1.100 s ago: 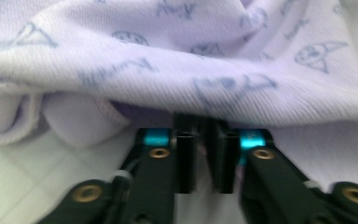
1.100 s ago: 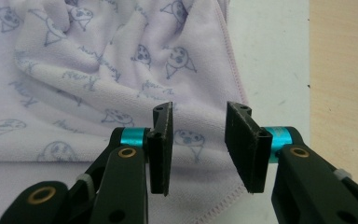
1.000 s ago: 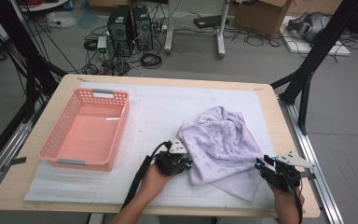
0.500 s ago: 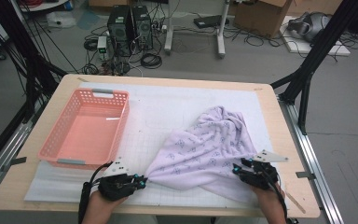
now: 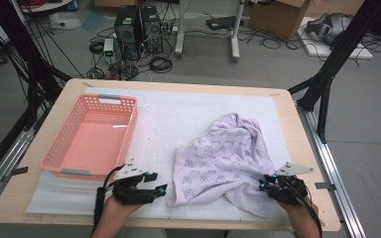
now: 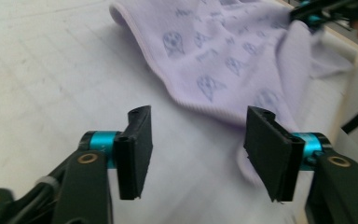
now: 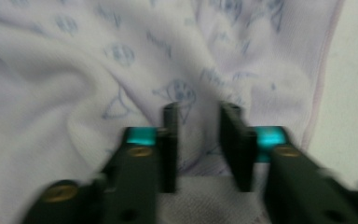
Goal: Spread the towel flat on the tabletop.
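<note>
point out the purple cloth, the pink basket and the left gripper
purple cloth (image 5: pixel 218 153), high view, on its patterned middle
pink basket (image 5: pixel 129 126), high view, on its right wall
left gripper (image 5: pixel 156 187), high view, between its open fingertips

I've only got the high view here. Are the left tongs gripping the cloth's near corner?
Observer: No. The left gripper view shows the left tongs have just been opening, and nothing is gripped between them.
Operator: Where's the cloth from there?
Observer: The lilac cloth has its hemmed edge just past the tips, ahead and to the right.
Operator: And the right tongs?
Observer: The right tongs have just been closing over a fold of the cloth. It's too blurred to tell whether they pinch it.
</note>
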### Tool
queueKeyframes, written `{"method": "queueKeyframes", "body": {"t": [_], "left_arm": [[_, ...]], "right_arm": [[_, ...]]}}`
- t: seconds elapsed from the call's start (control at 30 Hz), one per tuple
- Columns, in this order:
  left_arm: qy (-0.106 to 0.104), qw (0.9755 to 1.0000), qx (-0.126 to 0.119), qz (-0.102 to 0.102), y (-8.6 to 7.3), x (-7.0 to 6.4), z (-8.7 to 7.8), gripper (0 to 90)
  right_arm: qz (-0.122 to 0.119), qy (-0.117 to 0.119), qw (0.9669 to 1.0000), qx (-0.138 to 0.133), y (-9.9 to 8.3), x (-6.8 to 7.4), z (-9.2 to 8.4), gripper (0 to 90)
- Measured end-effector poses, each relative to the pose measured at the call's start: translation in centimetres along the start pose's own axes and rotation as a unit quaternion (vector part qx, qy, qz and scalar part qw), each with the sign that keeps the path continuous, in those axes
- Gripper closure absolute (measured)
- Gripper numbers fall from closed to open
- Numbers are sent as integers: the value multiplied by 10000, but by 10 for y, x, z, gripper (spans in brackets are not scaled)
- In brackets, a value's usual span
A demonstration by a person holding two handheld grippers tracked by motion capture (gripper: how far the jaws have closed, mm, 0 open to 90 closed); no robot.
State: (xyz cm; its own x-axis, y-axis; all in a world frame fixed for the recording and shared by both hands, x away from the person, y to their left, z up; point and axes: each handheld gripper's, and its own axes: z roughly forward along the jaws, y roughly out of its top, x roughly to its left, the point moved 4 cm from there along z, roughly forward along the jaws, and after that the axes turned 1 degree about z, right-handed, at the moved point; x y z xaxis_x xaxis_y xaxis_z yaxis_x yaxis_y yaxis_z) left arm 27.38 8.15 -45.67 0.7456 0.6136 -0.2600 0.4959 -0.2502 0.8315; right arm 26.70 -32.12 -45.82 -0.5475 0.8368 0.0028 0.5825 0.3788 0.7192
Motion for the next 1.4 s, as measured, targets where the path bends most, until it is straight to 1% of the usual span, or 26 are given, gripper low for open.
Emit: {"method": "queueKeyframes", "body": {"t": [0.07,0.17,0.23,0.3,0.33,0.37,0.4,0.43,0.47,0.5,0.53,0.57,0.6,0.63,0.7,0.77,0.87,0.9,0.97,1.0,1.07,1.1,1.17,1.2,1.3,1.4], "left_arm": [[19,9998,182,14,9,2,23,401],[125,9991,415,7,18,5,53,381],[233,9977,629,135,20,5,66,371],[323,9971,608,331,22,-1,73,381],[513,9952,640,525,22,-2,75,403],[817,9911,665,819,22,-3,75,508],[733,9917,638,837,23,-2,75,635],[660,9938,637,628,24,1,75,795],[643,9941,664,559,26,4,76,837],[753,9933,682,556,29,8,75,850],[909,9927,555,561,31,13,74,855],[976,9934,408,436,33,19,72,857],[1031,9936,354,295,35,26,71,858],[1108,9929,344,269,38,32,69,859],[1241,9919,181,174,45,45,68,860],[1504,9884,-55,204,55,55,67,861],[1877,9817,-193,248,67,73,68,861],[1982,9797,-251,196,70,78,68,861],[2113,9766,-371,150,73,87,67,860],[2112,9762,-473,87,74,89,66,860],[2066,9770,-506,112,74,88,66,837],[1959,9792,-517,79,74,85,65,780],[1656,9846,-549,-115,71,78,62,536],[1589,9857,-557,-76,68,73,59,476],[1422,9888,-438,111,56,59,53,443],[1314,9908,-220,228,45,47,47,430]], "right_arm": [[272,-67,9992,-297,0,-6,-4,537],[537,-334,9967,-503,0,-14,-7,497],[651,-434,9953,-566,-2,-17,-7,481],[697,-421,9951,-566,-2,-18,-4,461],[655,-394,9957,-518,-3,-19,-2,445],[614,-268,9965,-506,-2,-18,2,433],[529,-112,9974,-475,-1,-16,6,428],[450,-23,9981,-429,1,-13,11,415],[303,17,9988,-396,3,-11,16,409],[216,106,9992,-306,6,-7,22,421],[91,77,9998,-172,9,-3,28,467],[-109,16,9999,-29,12,-1,34,517],[-184,20,9998,-91,17,0,37,677],[-267,-59,9996,-21,21,-2,40,756],[-268,75,9996,-30,33,-6,49,800],[-350,-67,9993,-115,46,-10,60,801],[-488,-331,9977,-333,64,-11,77,799],[-509,-400,9970,-420,69,-11,82,799],[-394,-483,9961,-622,78,-11,89,799],[-386,-594,9949,-719,82,-11,91,798],[-396,-829,9926,-798,88,-9,93,788],[-359,-908,9917,-837,90,-8,93,760],[-57,-732,9929,-938,90,-9,89,653],[72,-676,9933,-937,89,-10,84,616],[336,-536,9918,-1108,81,-14,68,540],[469,-465,9906,-1196,68,-18,50,528]]}}
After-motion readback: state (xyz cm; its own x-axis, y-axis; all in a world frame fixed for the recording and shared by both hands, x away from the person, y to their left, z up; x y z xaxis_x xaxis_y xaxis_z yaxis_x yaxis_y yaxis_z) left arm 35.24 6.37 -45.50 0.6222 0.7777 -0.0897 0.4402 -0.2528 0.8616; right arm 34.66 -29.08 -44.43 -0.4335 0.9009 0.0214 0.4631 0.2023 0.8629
